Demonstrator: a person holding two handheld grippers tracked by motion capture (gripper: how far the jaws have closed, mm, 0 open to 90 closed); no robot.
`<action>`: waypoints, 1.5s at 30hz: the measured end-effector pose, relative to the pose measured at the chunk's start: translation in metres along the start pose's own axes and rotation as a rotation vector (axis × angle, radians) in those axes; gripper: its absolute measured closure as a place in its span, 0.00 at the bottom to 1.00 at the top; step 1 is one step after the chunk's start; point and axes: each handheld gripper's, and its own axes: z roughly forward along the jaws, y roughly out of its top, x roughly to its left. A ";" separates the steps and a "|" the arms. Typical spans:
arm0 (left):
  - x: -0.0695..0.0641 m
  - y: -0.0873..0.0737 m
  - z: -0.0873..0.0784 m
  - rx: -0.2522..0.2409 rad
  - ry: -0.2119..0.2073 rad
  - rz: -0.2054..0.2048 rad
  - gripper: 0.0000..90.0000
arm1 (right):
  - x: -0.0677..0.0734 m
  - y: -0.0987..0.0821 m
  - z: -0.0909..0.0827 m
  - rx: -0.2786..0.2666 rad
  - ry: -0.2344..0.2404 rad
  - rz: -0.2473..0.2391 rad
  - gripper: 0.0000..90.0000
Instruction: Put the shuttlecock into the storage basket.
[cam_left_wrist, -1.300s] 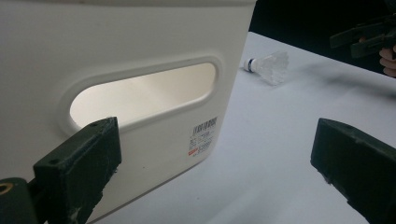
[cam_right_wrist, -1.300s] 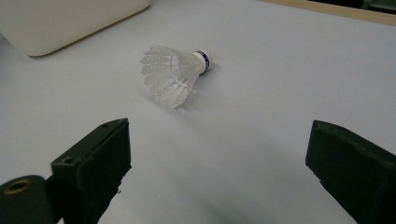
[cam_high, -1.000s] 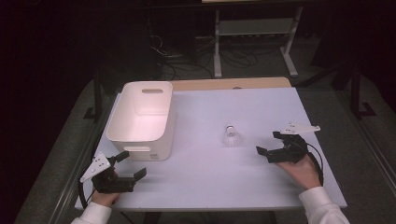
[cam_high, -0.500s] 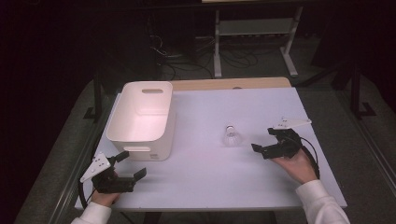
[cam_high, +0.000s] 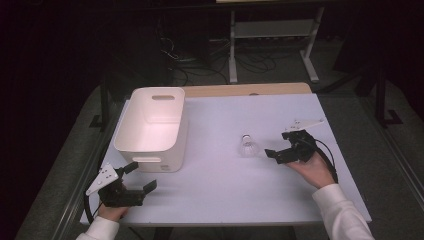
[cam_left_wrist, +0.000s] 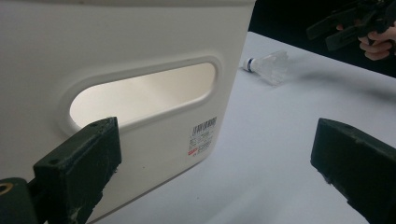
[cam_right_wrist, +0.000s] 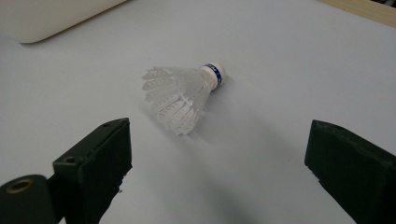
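The table (cam_high: 225, 190) has a pale, white-lilac top with a strip of bare wood along its far edge at 12 o'clock. 2 things lie on it: a white plastic bin (cam_high: 152, 127) toward 10 o'clock and, well apart from it, a shuttlecock (cam_high: 246, 146) on its side toward 3 o'clock.

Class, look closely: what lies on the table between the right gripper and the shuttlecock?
Nothing: in the right gripper view, only bare white table separates the open right gripper from the shuttlecock.
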 end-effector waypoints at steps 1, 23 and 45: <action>0.000 0.000 0.000 -0.001 -0.001 -0.001 0.02 | -0.001 0.002 0.000 -0.002 0.004 0.003 0.09; 0.000 0.000 0.000 -0.002 -0.006 -0.001 0.02 | -0.018 0.028 0.025 0.100 0.015 0.010 0.12; 0.001 0.000 0.000 -0.001 -0.012 -0.002 0.02 | -0.024 0.035 0.054 0.192 0.016 -0.005 0.26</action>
